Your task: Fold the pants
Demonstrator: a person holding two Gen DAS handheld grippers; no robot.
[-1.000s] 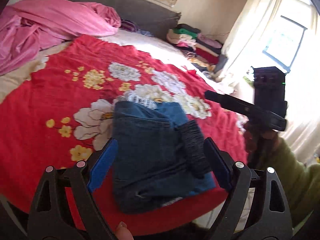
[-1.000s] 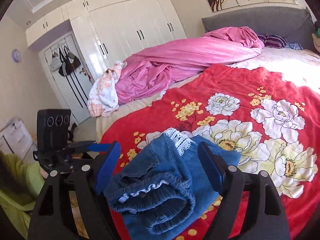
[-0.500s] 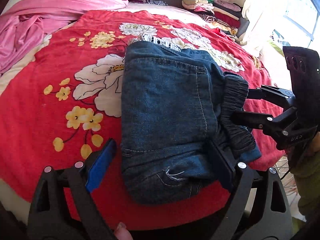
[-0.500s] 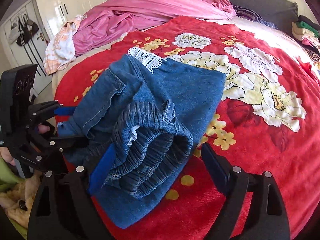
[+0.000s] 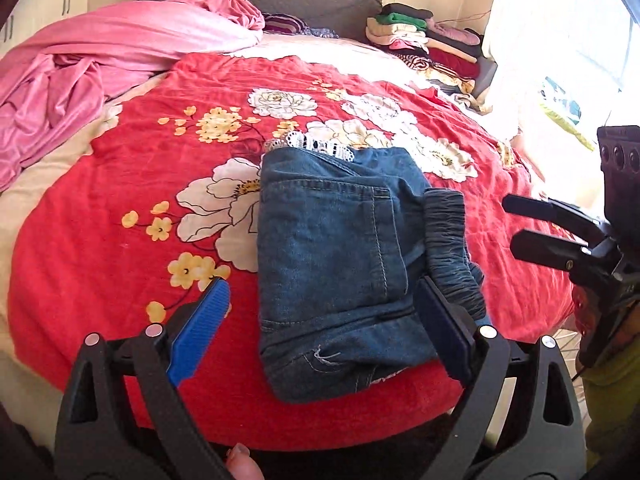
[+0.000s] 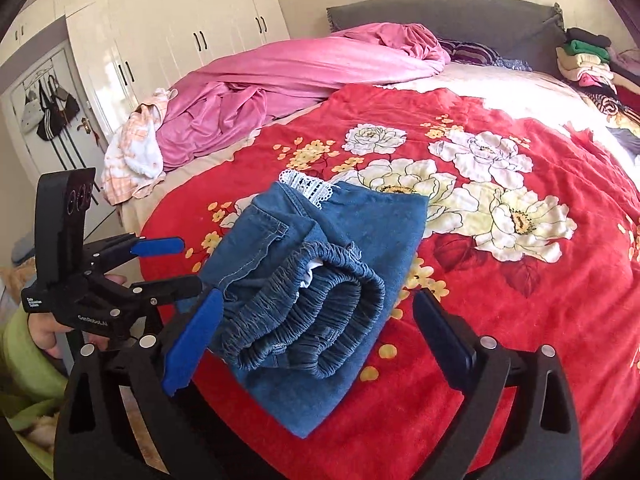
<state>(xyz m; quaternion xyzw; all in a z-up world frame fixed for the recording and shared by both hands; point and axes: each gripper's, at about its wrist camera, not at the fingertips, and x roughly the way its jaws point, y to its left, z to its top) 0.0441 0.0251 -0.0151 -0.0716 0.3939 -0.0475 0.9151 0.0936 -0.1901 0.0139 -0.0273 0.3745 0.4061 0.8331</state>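
Folded blue denim pants (image 5: 332, 248) lie on the red flowered bedspread (image 5: 120, 280), near its front edge. White lace trim (image 5: 316, 145) peeks out at their far end, and the gathered waistband (image 6: 320, 312) sits on top at the near right. My left gripper (image 5: 320, 292) hovers at the near end of the pants. Its jaws are opening and the bundle lies between them, with the blue pads (image 5: 198, 332) off the cloth. My right gripper (image 6: 318, 300) straddles the waistband. Its jaws are opening too, and neither pad presses. Each gripper shows in the other's view: the right gripper (image 5: 512, 224) and the left gripper (image 6: 188, 263).
A crumpled pink blanket (image 5: 100, 60) fills the back left of the bed. A stack of folded clothes (image 5: 428, 40) stands at the back right by the grey headboard (image 6: 440, 12). White wardrobes (image 6: 180, 52) line the left wall. A green sleeve (image 6: 24, 360) shows at bottom left.
Both grippers came in close over the pants, then drew back a little. Both pairs of jaws widened. The right gripper's fingers now stand clear of the waistband.
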